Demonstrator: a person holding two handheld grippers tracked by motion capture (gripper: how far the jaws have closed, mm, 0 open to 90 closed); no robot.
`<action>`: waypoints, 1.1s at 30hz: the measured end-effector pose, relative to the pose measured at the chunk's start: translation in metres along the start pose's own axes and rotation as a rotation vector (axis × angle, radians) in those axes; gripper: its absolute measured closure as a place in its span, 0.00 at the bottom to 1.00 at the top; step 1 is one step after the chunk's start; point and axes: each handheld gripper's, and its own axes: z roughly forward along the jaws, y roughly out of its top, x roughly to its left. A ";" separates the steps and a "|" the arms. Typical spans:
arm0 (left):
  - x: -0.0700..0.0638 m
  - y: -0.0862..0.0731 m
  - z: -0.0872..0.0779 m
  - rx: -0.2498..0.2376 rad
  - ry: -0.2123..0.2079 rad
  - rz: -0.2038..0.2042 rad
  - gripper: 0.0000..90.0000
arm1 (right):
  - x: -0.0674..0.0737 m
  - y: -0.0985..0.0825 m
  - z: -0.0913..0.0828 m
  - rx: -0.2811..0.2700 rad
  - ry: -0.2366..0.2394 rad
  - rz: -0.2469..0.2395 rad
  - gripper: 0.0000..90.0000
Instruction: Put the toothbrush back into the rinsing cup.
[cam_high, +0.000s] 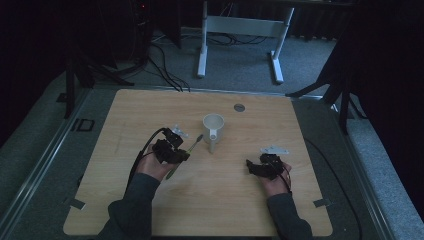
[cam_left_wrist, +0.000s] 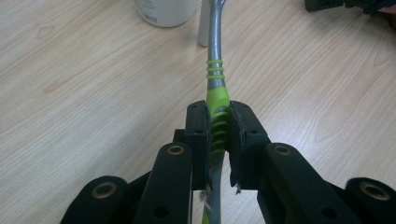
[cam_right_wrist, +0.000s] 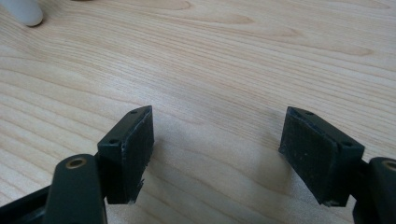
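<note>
L gripper (cam_left_wrist: 218, 128) is clamped on the green ribbed grip of the toothbrush (cam_left_wrist: 215, 70), jaws narrow around it. Brush's long axis runs w/ the jaws, head toward 12 in the left gripper view, ending just beside the mug (cam_high: 213, 127). In the high view the mug sits at approx 1-2 o'clock from L gripper, near. R gripper (cam_right_wrist: 217, 156) is wide, holding nothing, over bare table (cam_right_wrist: 224, 56), farther from the mug. Likely next: brush into mug, so L does it.
</note>
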 end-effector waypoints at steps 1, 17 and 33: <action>0.000 0.000 0.000 -0.004 0.000 -0.002 0.88 | 0.000 0.000 0.000 0.000 0.000 0.000 0.28; 0.000 0.003 -0.001 -0.047 0.013 -0.020 0.88 | 0.000 0.000 0.000 0.000 0.000 -0.001 0.28; -0.002 0.009 -0.007 -0.097 0.018 -0.007 0.88 | 0.000 0.000 0.000 0.000 0.001 -0.002 0.28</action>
